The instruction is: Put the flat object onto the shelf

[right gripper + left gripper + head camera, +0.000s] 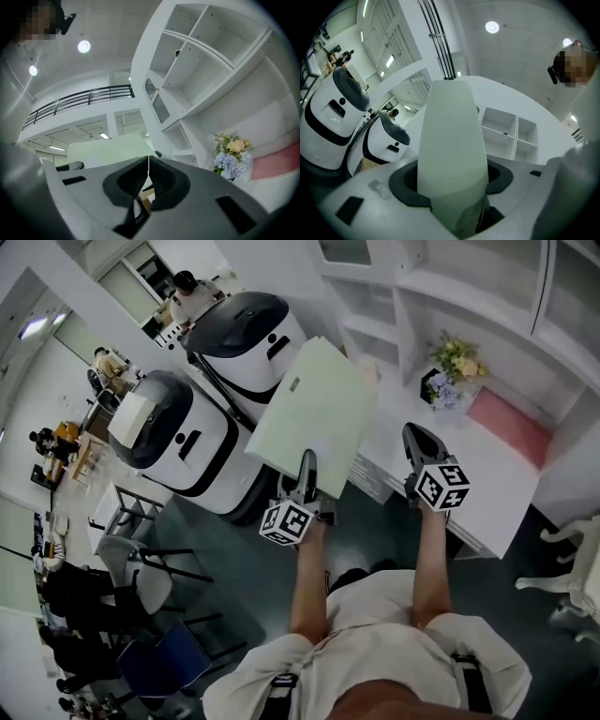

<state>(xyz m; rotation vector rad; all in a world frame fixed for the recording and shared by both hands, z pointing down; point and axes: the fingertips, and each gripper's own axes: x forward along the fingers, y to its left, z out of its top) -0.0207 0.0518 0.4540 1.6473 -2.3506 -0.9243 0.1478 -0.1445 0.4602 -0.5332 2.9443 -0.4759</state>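
The flat object [316,413] is a pale green sheet, held upright and tilted over the floor in front of the white counter. My left gripper [307,474] is shut on its lower edge. In the left gripper view the sheet [450,136] rises from between the jaws and hides much of what lies ahead. My right gripper [420,444] is shut on nothing, beside the sheet and over the counter's edge; in its own view the pads [149,165] meet. The white shelf unit [403,296] stands behind the counter, its open compartments [201,61] up and to the right.
A bunch of flowers [453,367] and a pink mat [511,426] lie on the white counter [487,493]. Two white rounded robots [246,334] [169,437] stand left of the sheet. Chairs [141,568] are at lower left, a white chair [572,568] at right. People sit far left.
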